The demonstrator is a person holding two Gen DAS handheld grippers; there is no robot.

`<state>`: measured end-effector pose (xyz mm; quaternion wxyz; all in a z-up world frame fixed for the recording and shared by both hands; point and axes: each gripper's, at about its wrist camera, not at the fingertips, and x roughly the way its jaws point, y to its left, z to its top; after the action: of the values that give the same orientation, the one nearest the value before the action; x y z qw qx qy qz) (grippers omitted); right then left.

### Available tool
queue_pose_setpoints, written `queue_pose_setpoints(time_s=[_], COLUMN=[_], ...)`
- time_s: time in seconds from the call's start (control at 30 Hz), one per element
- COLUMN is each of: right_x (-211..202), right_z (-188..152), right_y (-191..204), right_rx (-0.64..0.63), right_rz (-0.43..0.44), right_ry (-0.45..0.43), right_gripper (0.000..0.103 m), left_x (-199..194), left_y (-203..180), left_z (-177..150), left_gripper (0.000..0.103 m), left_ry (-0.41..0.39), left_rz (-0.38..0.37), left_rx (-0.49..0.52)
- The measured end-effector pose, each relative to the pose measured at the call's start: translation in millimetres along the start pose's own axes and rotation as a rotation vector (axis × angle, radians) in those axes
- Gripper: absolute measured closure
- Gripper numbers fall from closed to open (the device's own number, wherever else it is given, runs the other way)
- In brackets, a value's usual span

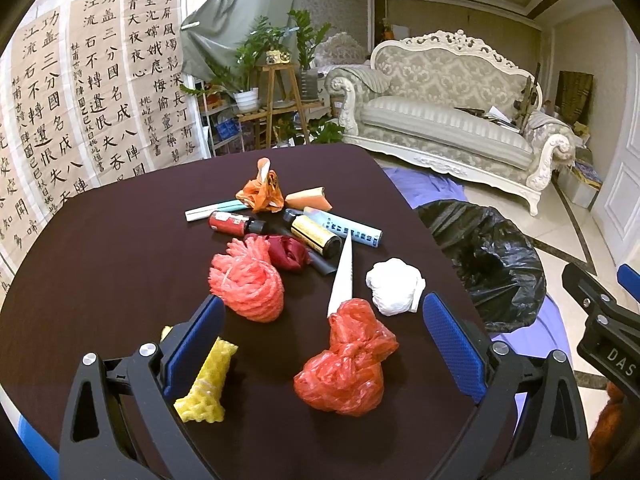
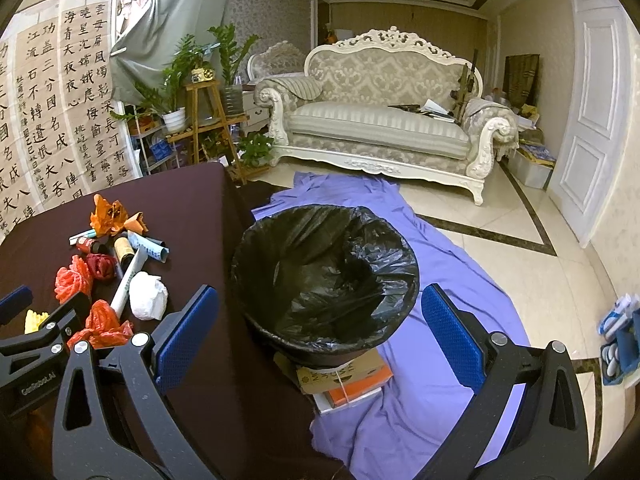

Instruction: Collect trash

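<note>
Trash lies on a dark round table (image 1: 100, 264). My left gripper (image 1: 320, 332) is open over the table's near part, its blue pads either side of a knotted red plastic bag (image 1: 344, 364), not touching it. A yellow foam net (image 1: 206, 384) lies under the left finger. Beyond are a pink foam net (image 1: 246, 284), a white paper wad (image 1: 394, 286), a white tube (image 1: 342, 276), small bottles (image 1: 314, 234) and orange wrappers (image 1: 262, 192). My right gripper (image 2: 320, 324) is open and empty above the black-lined bin (image 2: 324, 272) beside the table.
The bin stands on stacked boxes (image 2: 344, 380) on a purple sheet (image 2: 440, 280) over a tiled floor. A sofa (image 2: 380, 120), plant stand (image 2: 208, 120) and calligraphy sheets (image 1: 80, 112) lie beyond. A blue box (image 2: 620, 344) sits at the far right.
</note>
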<state>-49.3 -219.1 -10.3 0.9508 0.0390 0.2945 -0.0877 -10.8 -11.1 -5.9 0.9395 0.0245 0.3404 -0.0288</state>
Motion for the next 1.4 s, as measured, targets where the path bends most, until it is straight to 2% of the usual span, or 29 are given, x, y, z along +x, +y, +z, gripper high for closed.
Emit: queue_pose_setpoints(time_s=[0.1,0.17,0.2,0.23,0.3,0.5,0.7,0.97,1.07,1.13,1.2,1.4], right_x=[0.4,-0.9,-2.8,-2.8,-4.5,-12.1,-9.6,-10.4,-10.1,-9.2,-8.3,-0.9], right_z=[6.3,7.0,5.5,6.3,6.8,7.3,4.7,0.3,-1.0,-2.4,-4.9,-16.1], right_y=[4.5,9.9,15.5,17.5,23.3,47.2,72.4,104.5,115.6,122.3,129.9,153.8], right_rx=[-0.005,-0.014,-0.024,-0.031,-0.041,-0.076,-0.118,-0.174,-0.187,-0.197,-0.212,-0.263], right_rz=[0.027,0.043,0.05,0.055,0.073,0.138,0.191,0.243,0.262,0.275,0.288,0.313], right_ry=[0.017,0.022,0.023,0.026,0.031,0.037,0.066,0.088,0.103,0.113,0.122,0.162], right_gripper=[0.018,0.019,0.022,0.025,0.025,0.025,0.025,0.025,0.025,0.025,0.025,0.025], left_x=[-6.5,-13.0,-15.9,-18.0,-21.5,-28.4,-19.3,4.5,5.7,3.9,1.8,-6.7], left_y=[8.1,17.3,21.8,27.0,38.9,70.7,97.3,98.5,100.2,102.2,105.2,124.2], left_z=[-0.3,0.4,-0.1,0.3,1.0,-7.7,-21.5,-26.3,-29.2,-30.7,-31.2,-31.2], left_gripper=[0.007,0.008,0.011,0.021,0.031,0.031,0.031,0.031,0.046,0.061,0.061,0.062], left_ry=[0.001,0.002,0.001,0.001,0.017,0.02,0.072,0.12,0.12,0.12,0.111,0.077], left_rz=[0.003,0.009,0.015,0.025,0.038,0.07,0.097,0.097,0.058,0.012,0.004,0.063], left_rx=[-0.001,-0.007,-0.009,-0.013,-0.024,-0.048,-0.078,-0.048,-0.045,-0.057,-0.07,-0.105])
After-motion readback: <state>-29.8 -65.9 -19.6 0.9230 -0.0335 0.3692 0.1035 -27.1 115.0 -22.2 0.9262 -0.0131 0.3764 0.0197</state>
